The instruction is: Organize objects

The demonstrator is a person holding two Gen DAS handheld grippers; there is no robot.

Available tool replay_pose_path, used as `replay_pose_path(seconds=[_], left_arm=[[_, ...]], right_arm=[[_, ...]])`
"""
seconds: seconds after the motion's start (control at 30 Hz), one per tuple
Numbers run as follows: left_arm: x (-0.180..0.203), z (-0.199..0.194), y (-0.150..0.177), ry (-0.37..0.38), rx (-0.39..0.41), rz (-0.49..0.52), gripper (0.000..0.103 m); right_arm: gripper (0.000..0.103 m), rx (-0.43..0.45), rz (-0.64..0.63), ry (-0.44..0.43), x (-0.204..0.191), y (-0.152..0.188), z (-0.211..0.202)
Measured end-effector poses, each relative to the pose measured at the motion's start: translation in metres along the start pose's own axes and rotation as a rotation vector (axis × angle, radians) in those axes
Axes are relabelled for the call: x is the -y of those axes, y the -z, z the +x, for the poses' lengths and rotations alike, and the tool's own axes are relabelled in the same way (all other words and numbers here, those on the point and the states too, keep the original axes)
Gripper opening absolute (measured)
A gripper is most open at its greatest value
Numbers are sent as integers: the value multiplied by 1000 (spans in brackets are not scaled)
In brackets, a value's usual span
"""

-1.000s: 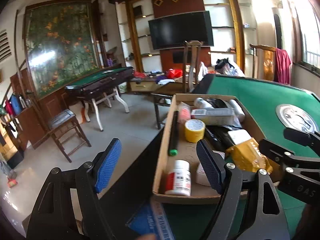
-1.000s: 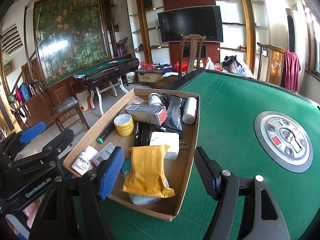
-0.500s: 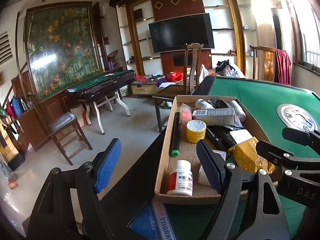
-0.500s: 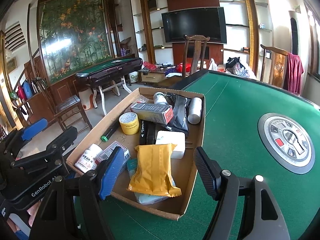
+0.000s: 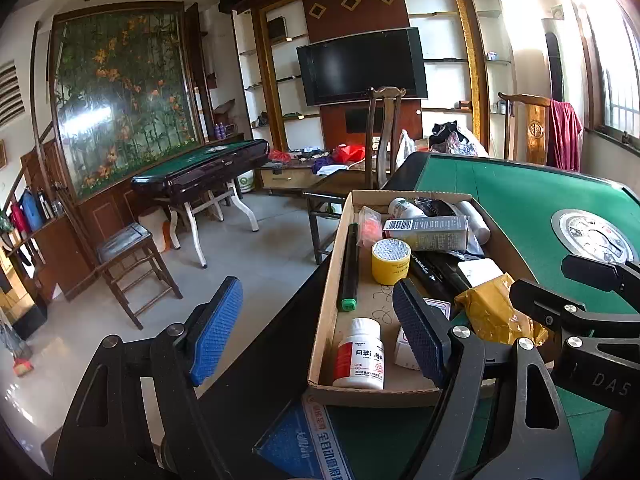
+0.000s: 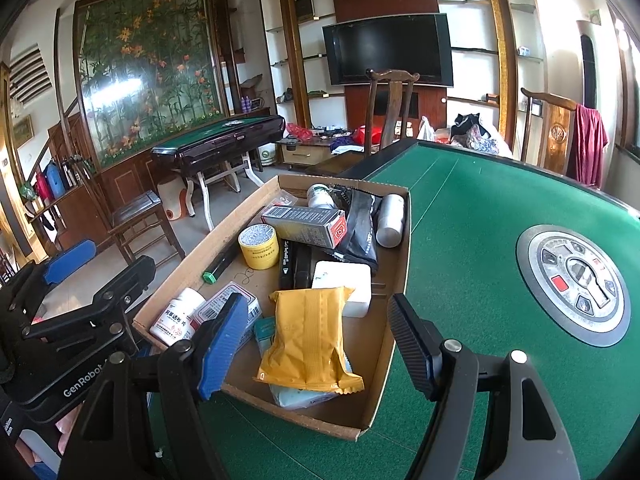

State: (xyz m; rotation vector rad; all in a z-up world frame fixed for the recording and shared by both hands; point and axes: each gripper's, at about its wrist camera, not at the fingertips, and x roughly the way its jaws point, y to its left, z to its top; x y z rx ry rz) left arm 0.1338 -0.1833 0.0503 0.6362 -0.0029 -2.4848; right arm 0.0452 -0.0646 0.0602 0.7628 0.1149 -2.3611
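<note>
- Cardboard tray (image 6: 394, 312) sits on the green felt of your mahjong table (image 6: 472, 216), at the table's left edge, with its short near wall facing you.
- Your left gripper (image 5: 316, 328) hovers spread wide with nothing between its blue pads; one pad hangs out over the floor side, the other over the tray's near end.
- Your right gripper (image 6: 316, 340) is likewise spread and empty, poised over the tray's near corner, above the yellow packet (image 6: 308, 336).
- That yellow packet lies at the near end of the tray, on top of a pale blue pack (image 6: 298, 396) that pokes out beneath it.
- A white pill bottle (image 5: 360, 354) with a red label lies on its side in the near left corner, and a small barcoded box (image 6: 228, 304) lies just beside it.
- A white block (image 6: 344, 280) rests just past the packet, against the black pens (image 6: 294, 264) lying lengthwise.
- A yellow tape roll (image 6: 259, 247) stands in the middle of the tray, just beside the grey-green carton (image 6: 304, 226) that lies across other items.
- A black marker with a green cap (image 5: 348, 266) runs along the tray's left wall.
- At the far end you see a white cylinder (image 6: 390, 220), a black pouch (image 6: 362, 232) and another white bottle (image 6: 320, 196) crowded together.
- The round metal control panel (image 6: 576, 280) is set into the felt well apart from the tray, to its right.
</note>
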Motion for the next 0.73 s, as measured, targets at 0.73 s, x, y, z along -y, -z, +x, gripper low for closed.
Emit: replay_pose_path(seconds=[0.73], left_arm=[[-7, 2, 3, 72, -18, -56, 79]], right_arm=[[73, 5, 3, 0, 1, 3, 1]])
